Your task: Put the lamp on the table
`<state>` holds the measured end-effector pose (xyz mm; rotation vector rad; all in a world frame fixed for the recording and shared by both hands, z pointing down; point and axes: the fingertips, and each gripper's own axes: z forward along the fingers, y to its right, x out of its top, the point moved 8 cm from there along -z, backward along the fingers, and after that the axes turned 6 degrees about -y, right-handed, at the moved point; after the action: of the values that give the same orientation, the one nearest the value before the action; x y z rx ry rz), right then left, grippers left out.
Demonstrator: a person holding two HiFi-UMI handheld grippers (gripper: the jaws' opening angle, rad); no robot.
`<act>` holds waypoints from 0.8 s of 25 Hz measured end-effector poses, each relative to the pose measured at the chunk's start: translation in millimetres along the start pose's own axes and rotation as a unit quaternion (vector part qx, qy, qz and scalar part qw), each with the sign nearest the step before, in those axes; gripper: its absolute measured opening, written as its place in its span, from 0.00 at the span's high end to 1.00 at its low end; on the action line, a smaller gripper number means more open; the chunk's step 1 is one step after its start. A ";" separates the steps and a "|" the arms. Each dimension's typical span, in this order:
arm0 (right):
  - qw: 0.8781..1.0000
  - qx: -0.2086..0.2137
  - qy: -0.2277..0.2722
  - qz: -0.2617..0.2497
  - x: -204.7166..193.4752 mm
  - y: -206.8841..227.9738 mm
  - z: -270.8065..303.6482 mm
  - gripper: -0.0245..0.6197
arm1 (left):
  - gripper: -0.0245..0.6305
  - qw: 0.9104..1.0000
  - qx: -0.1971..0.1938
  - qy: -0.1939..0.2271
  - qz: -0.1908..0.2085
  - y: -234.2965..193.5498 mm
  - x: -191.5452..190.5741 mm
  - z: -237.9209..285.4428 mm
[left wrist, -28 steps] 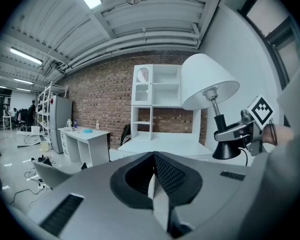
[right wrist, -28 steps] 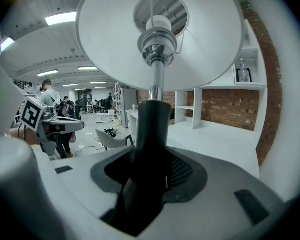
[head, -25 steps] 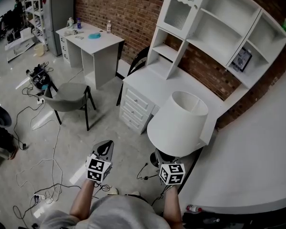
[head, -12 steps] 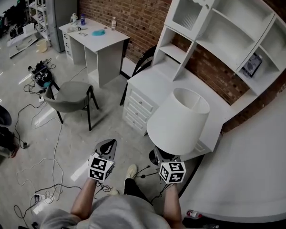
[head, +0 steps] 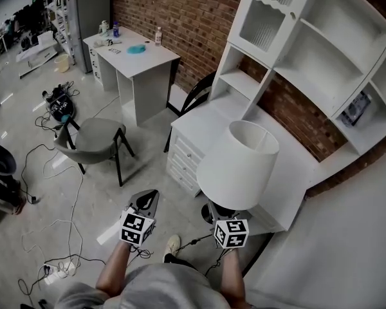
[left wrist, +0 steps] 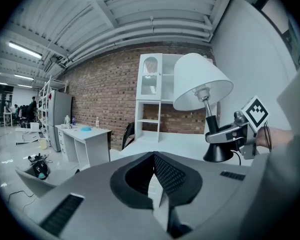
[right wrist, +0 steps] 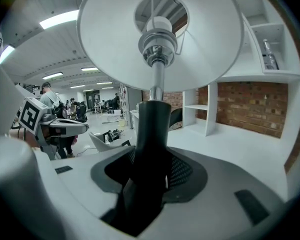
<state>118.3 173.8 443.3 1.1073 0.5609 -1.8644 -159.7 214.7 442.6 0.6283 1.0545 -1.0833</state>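
Left tool [head: 145,199] is empty, its jaws together. To its right, the right tool [right wrist: 149,171] is clamped on the black stem of the lamp [head: 238,166], which stands upright in the air just before the white bench [head: 206,122], not resting on it.

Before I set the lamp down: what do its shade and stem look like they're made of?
Shade: matte white, probably fabric or paper over a wire frame, seen from below. Stem in the right claw: smooth black, plastic or painted metal; shiny chrome-like metal neck above.
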 end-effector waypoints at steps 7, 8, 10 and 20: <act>1.000 0.019 0.003 -0.007 27.1 57.2 54.3 0.67 | 0.96 1.000 0.017 -0.008 0.003 -10.7 22.9 72.7; 1.000 0.022 0.002 -0.009 30.9 65.8 61.6 0.67 | 0.96 1.000 0.021 -0.007 0.002 -12.7 27.1 82.4; 1.000 0.026 0.003 -0.012 38.7 81.8 75.8 0.67 | 0.96 1.000 0.026 -0.002 -0.002 -15.3 37.8 100.1; 0.999 0.045 0.003 -0.023 59.5 113.7 126.5 0.67 | 0.96 0.999 0.035 -0.004 0.001 -28.2 59.4 149.6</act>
<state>142.5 -3.8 461.2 1.1667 0.5146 -1.9428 -124.7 55.2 450.2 0.6802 1.0116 -1.1253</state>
